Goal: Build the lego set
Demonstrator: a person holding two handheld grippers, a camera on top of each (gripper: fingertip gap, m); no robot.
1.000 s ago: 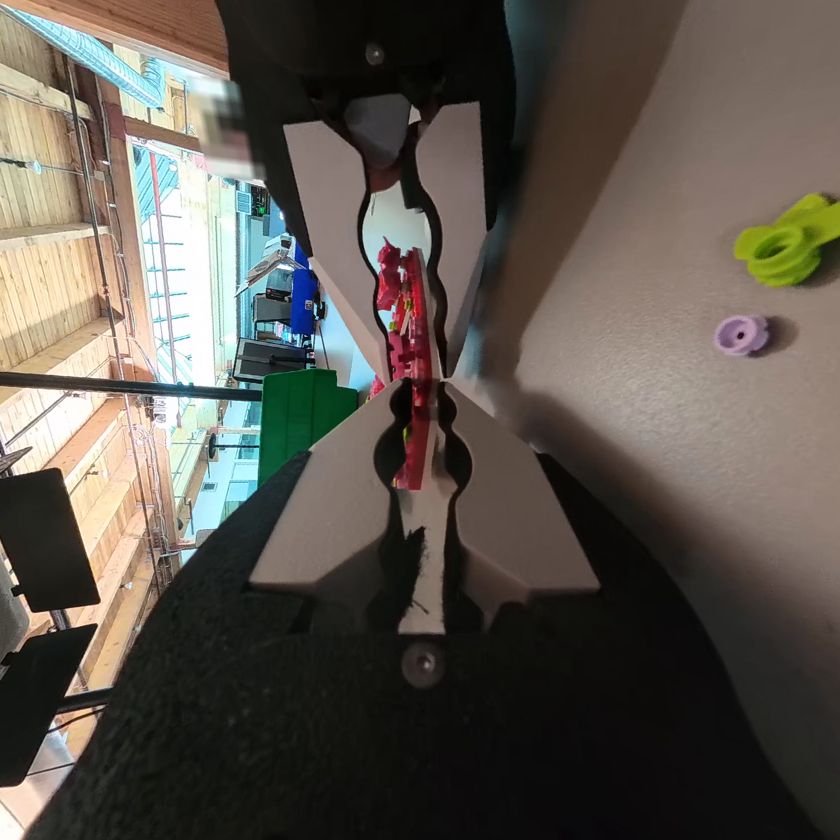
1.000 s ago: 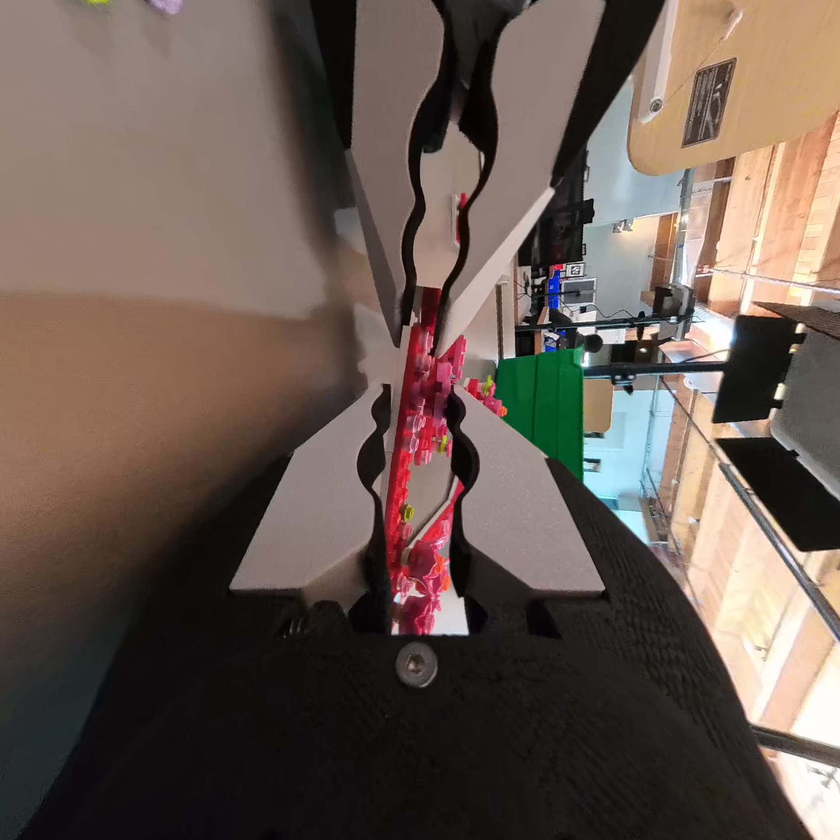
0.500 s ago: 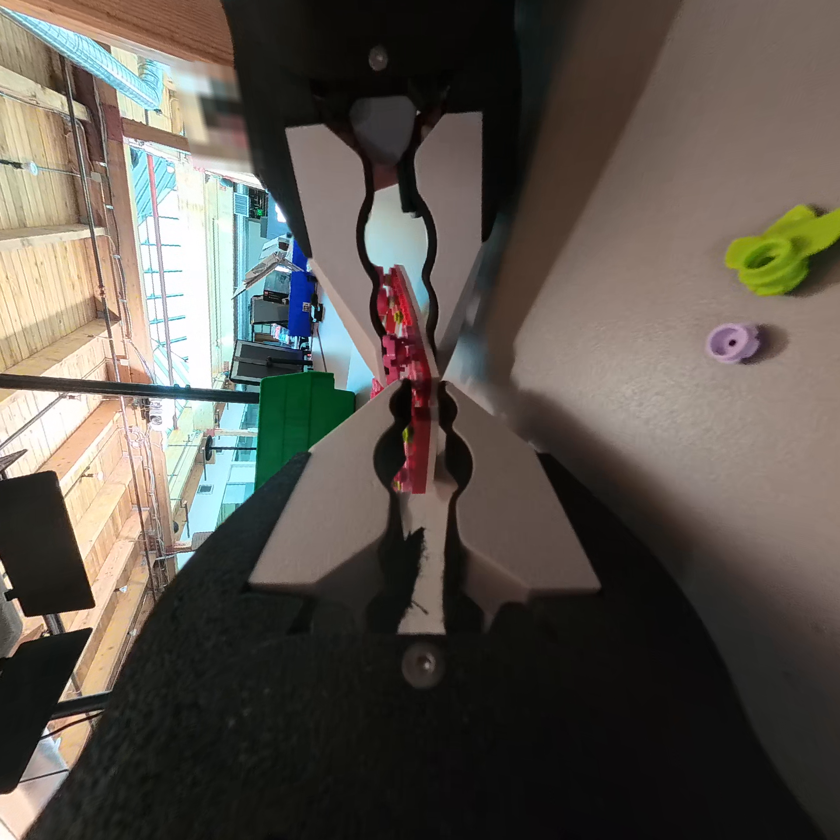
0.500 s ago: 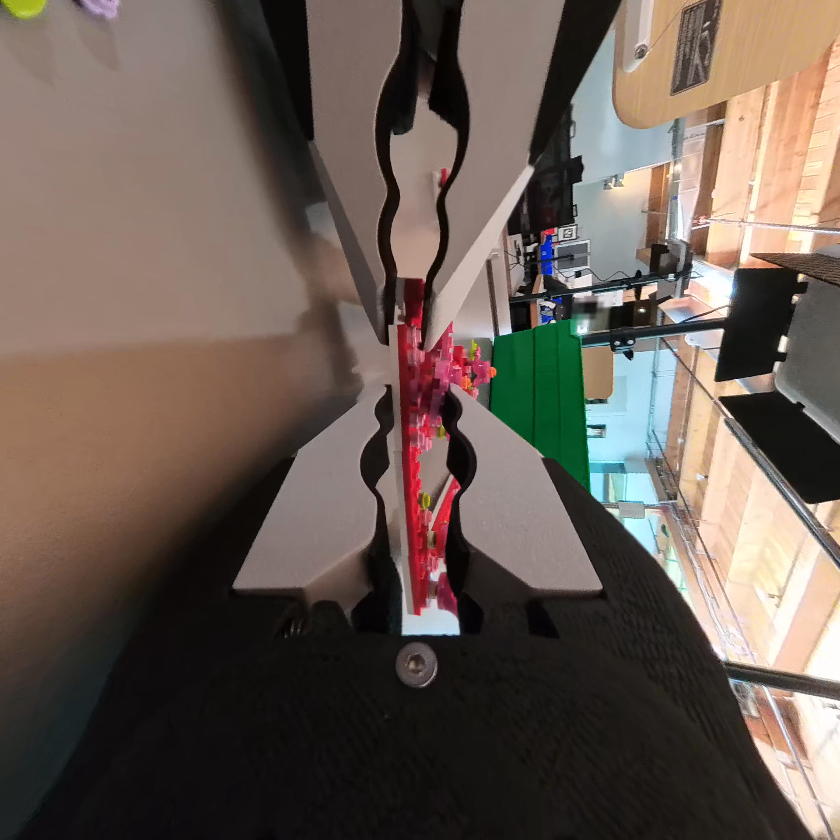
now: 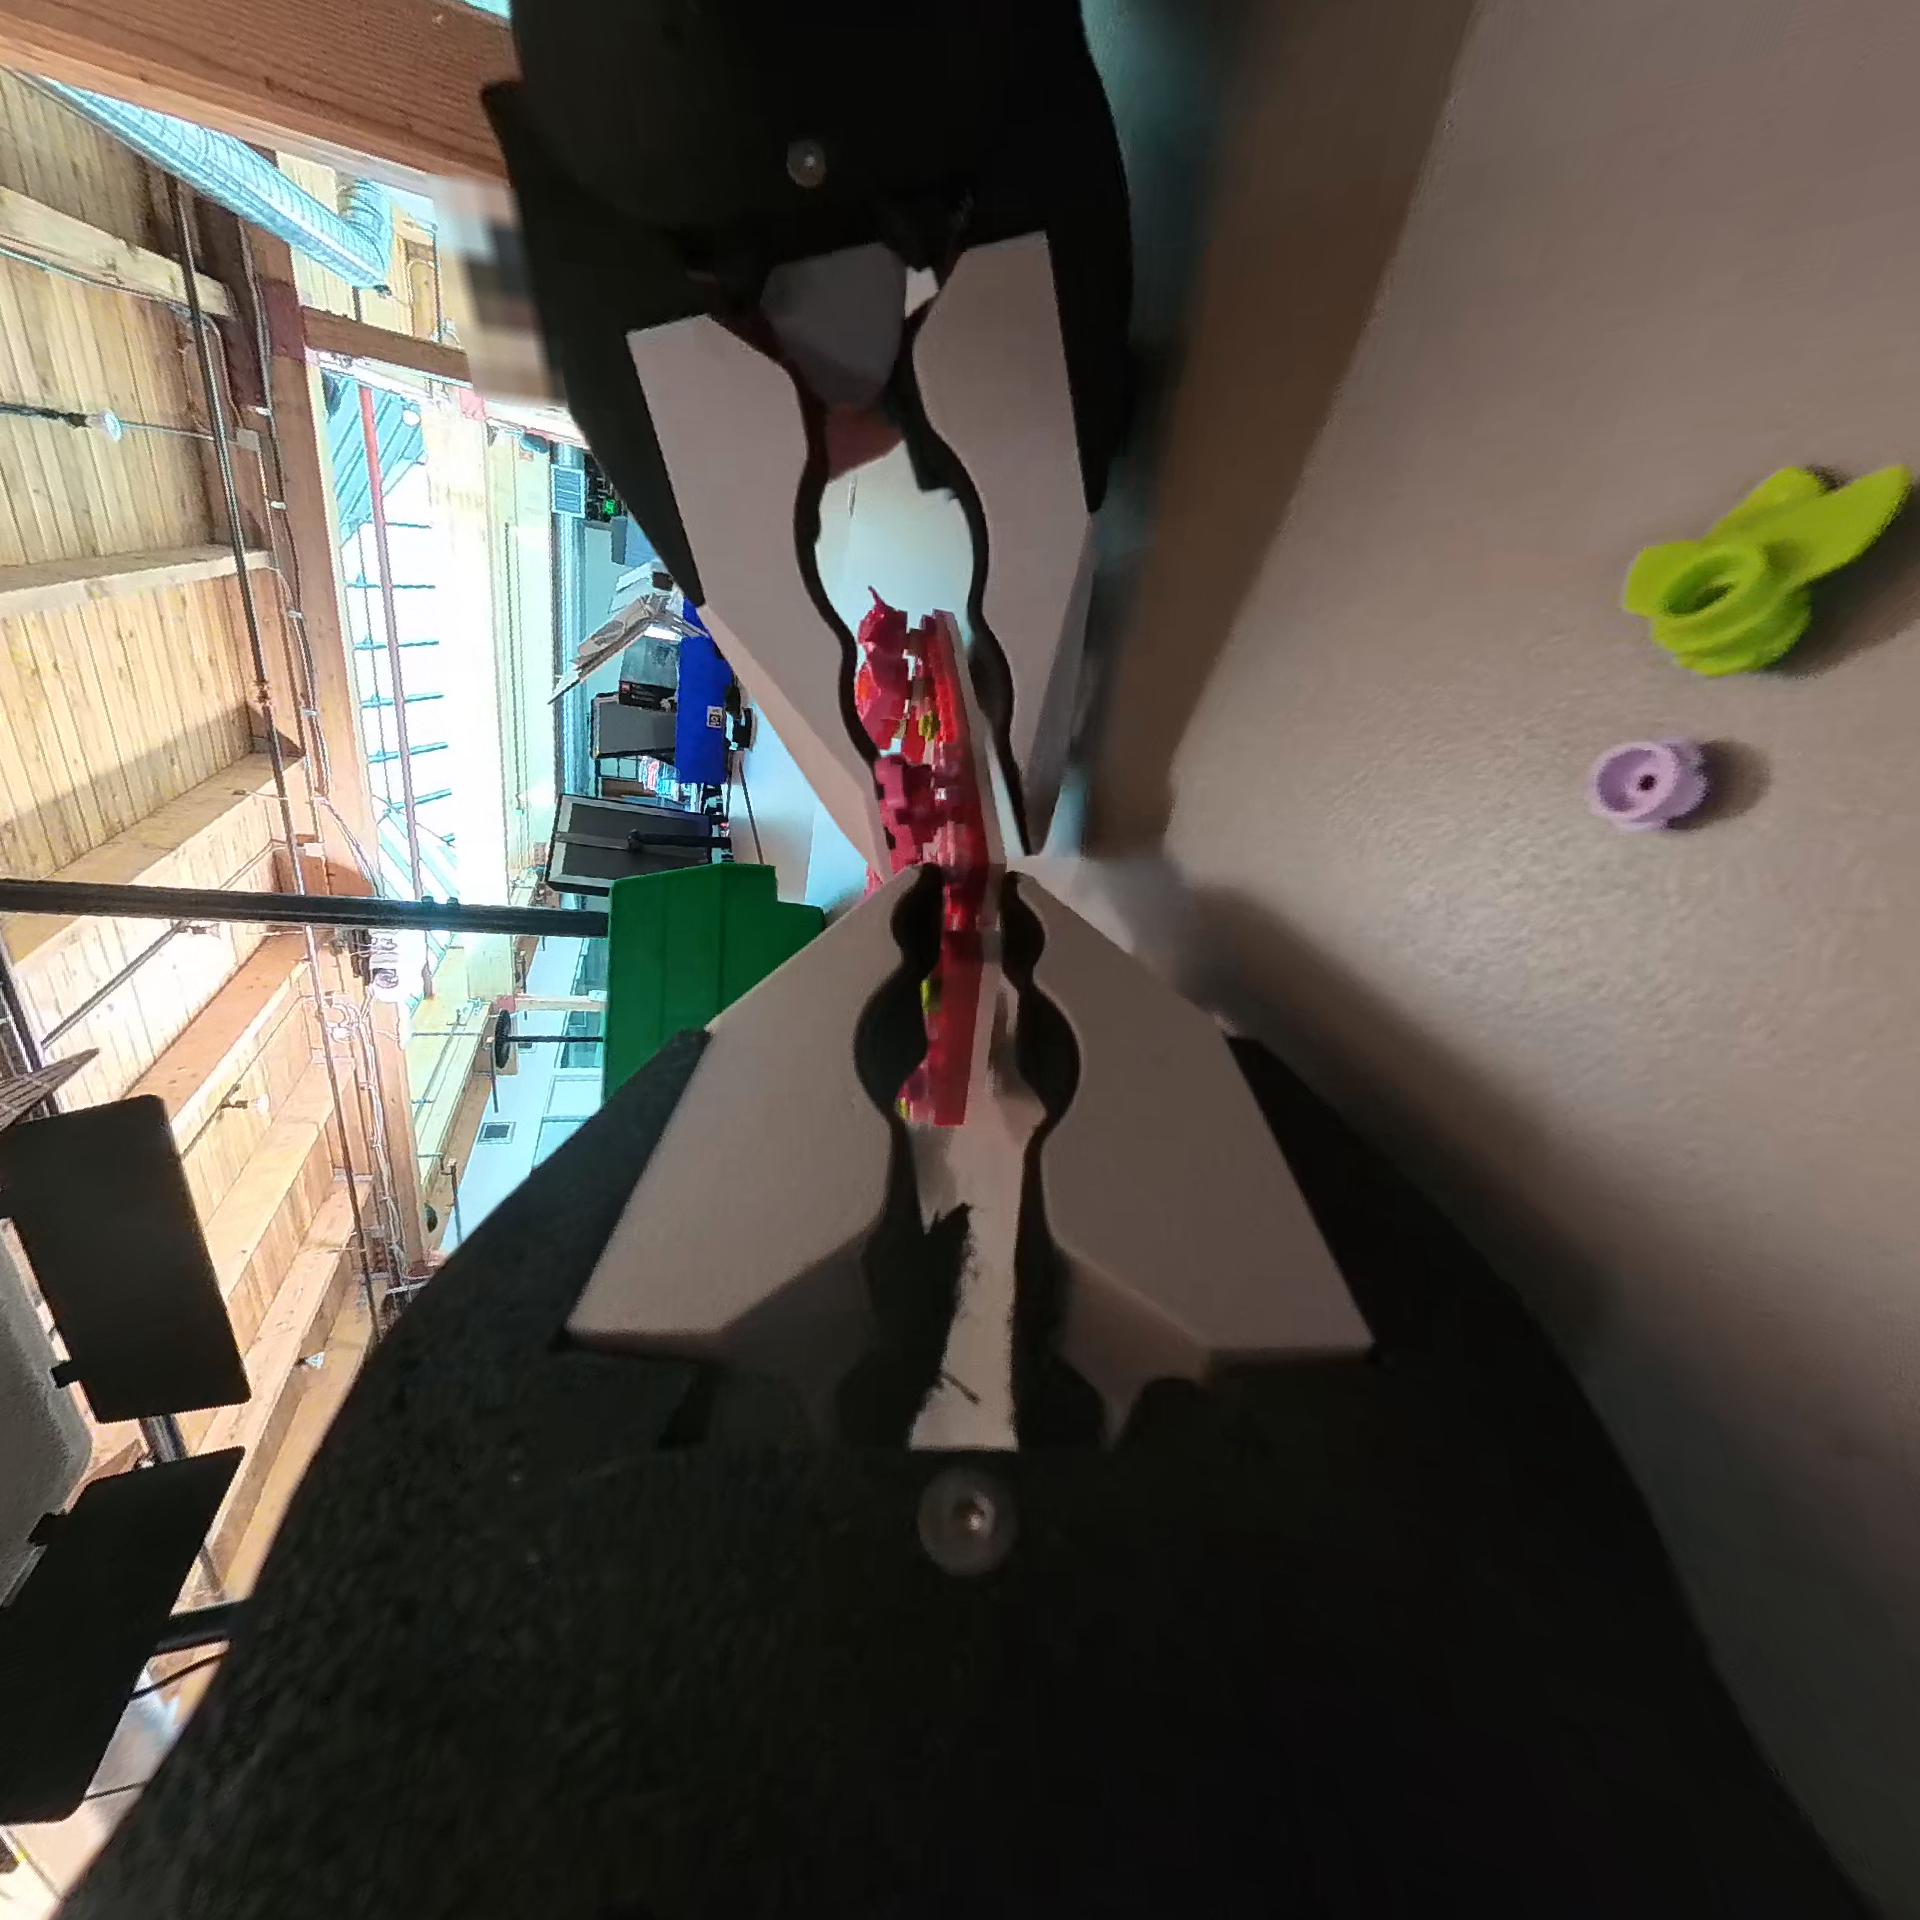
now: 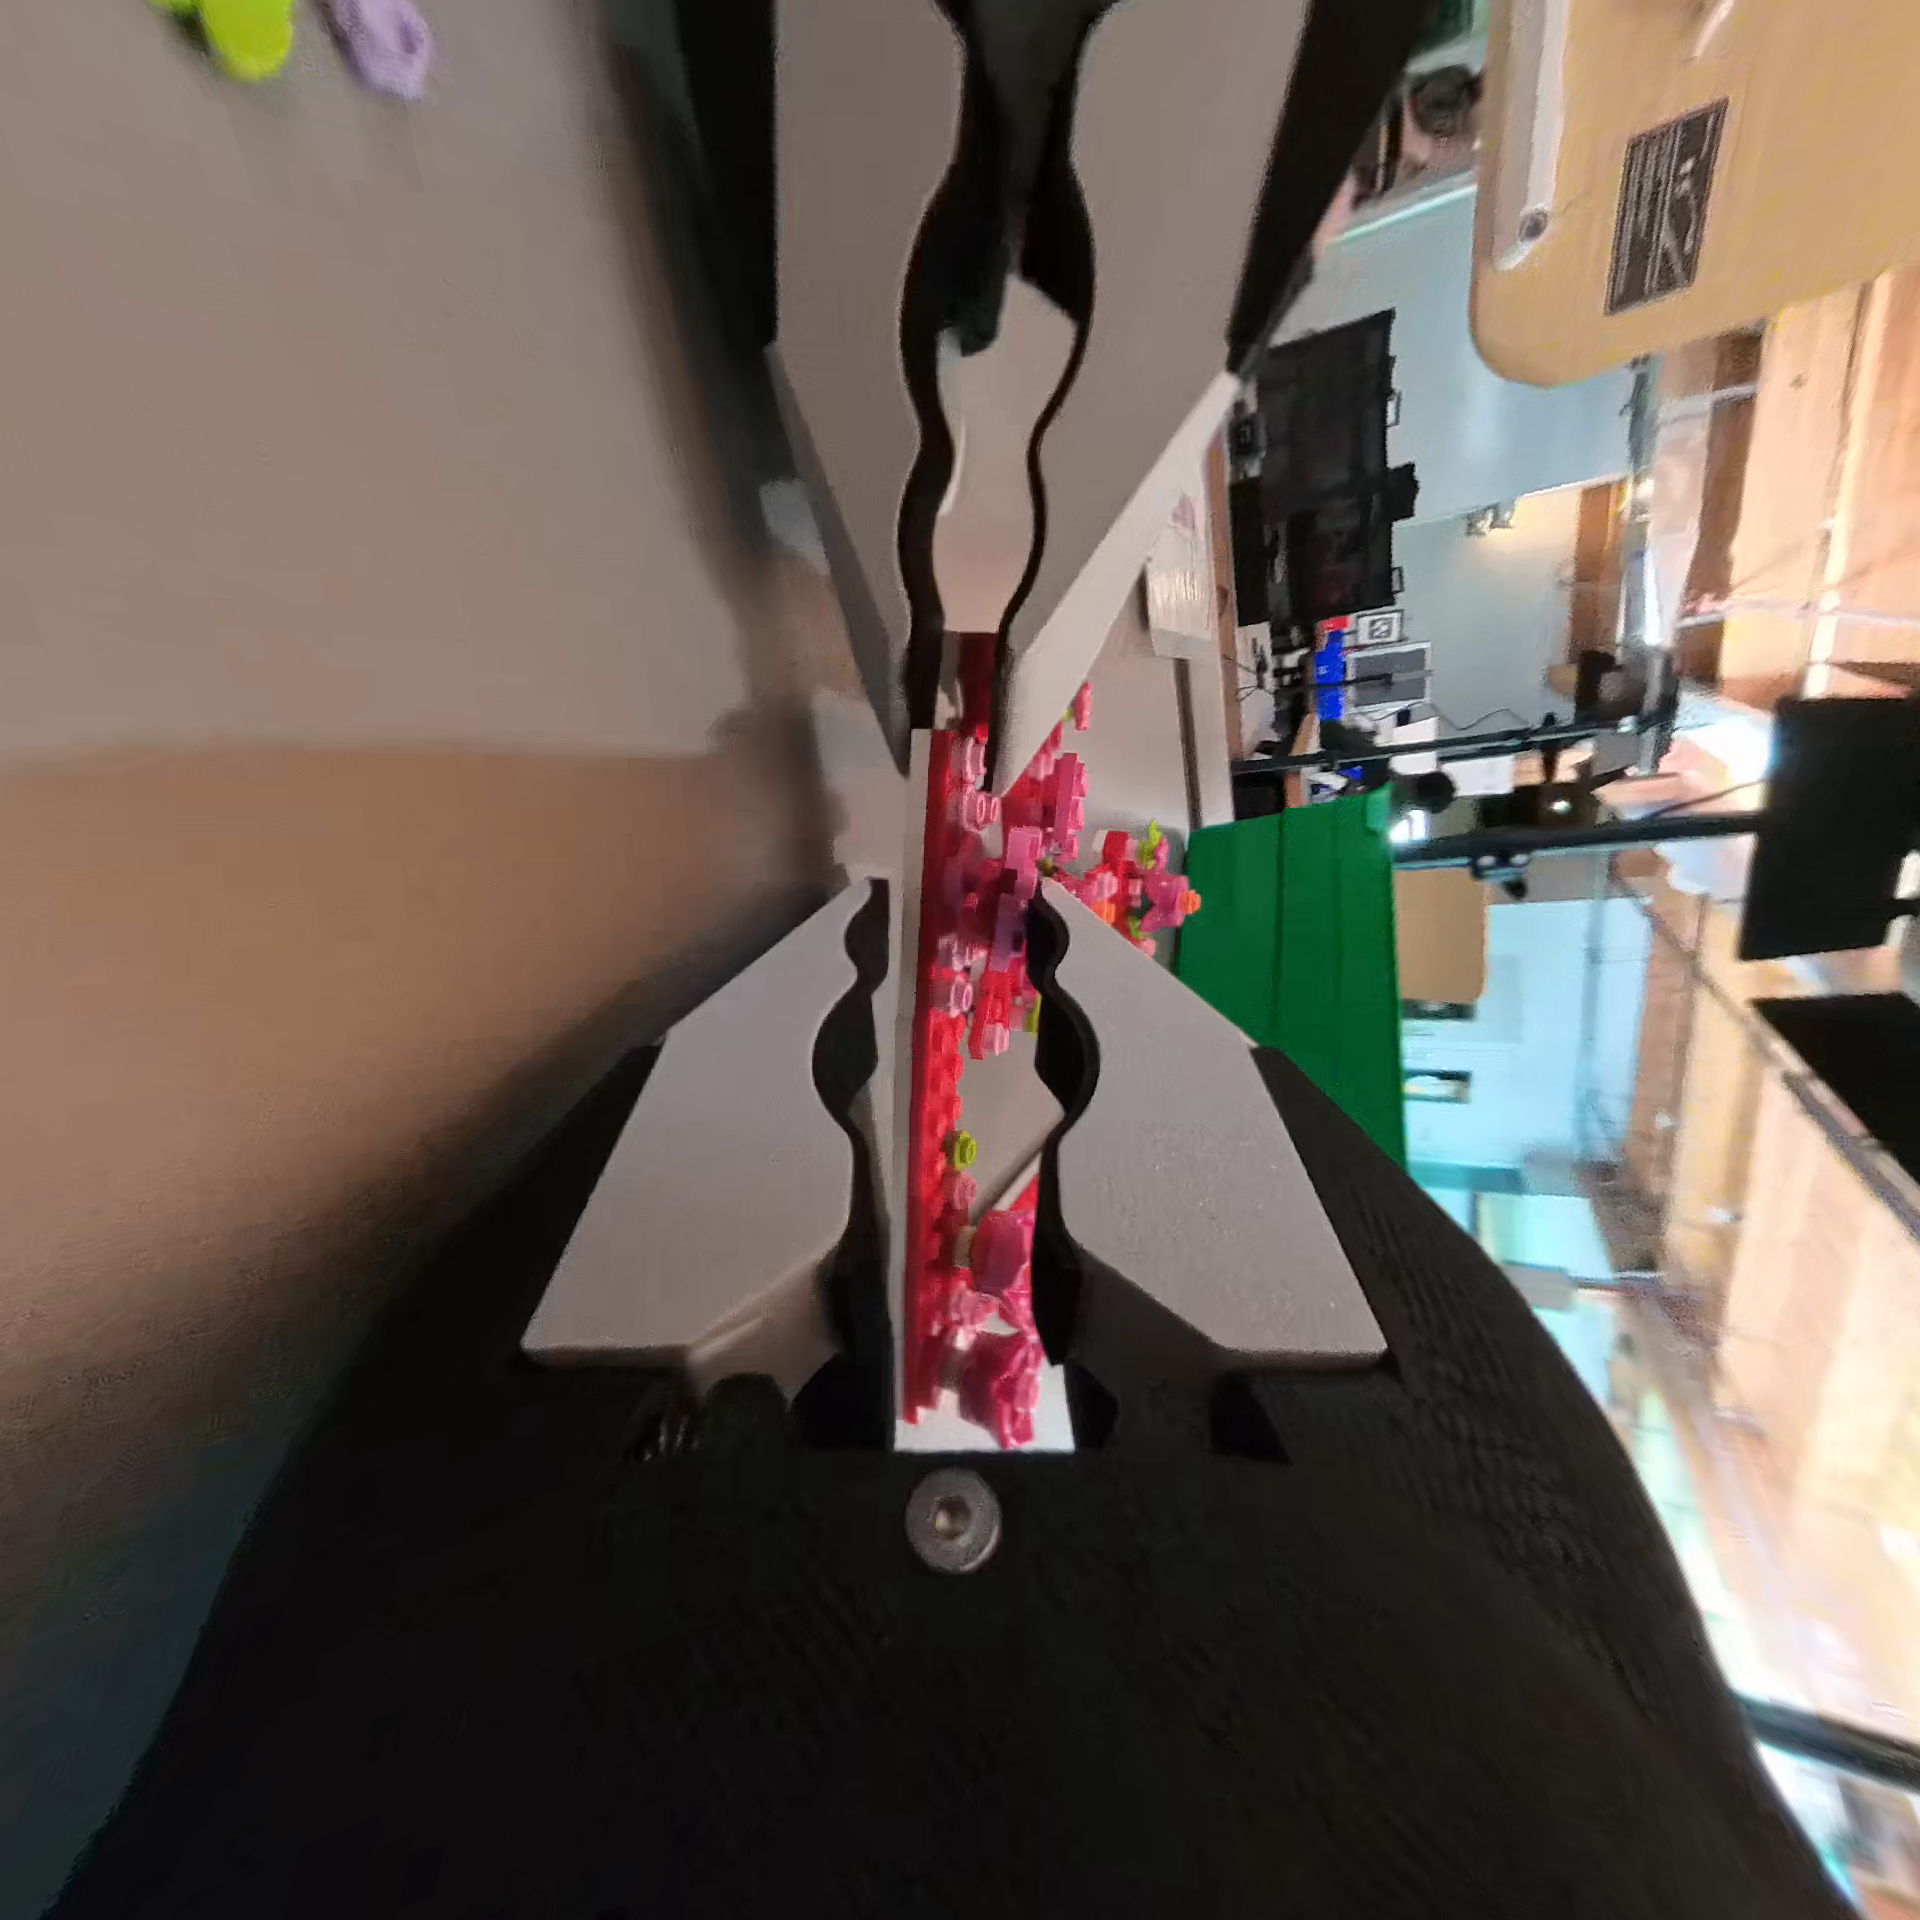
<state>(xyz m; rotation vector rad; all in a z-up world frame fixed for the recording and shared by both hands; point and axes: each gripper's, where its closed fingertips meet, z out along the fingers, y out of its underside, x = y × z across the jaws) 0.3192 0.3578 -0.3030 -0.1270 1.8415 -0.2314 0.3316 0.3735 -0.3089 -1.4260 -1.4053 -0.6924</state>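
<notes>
Timber-lined workshop behind, with a green panel (image 5: 665,966) and black stands in the background; grey tabletop (image 5: 1558,1039) runs along one side of both views.

Item 1: red lego plate (image 6: 940,1091), seen edge-on, carrying pink flower pieces and small lime studs on one face. I see no containers in view.

Item 2: my left gripper (image 5: 961,883), fingers closed onto one end of the plate.

Item 3: my right gripper (image 6: 961,894), fingers pinched on the opposite end, tip to tip with the left, so the plate is held between both, clear of the table.

Item 4: lime green piece (image 5: 1735,592) and lilac round stud (image 5: 1647,784), loose on the tabletop, near each other, well apart from the plate.
</notes>
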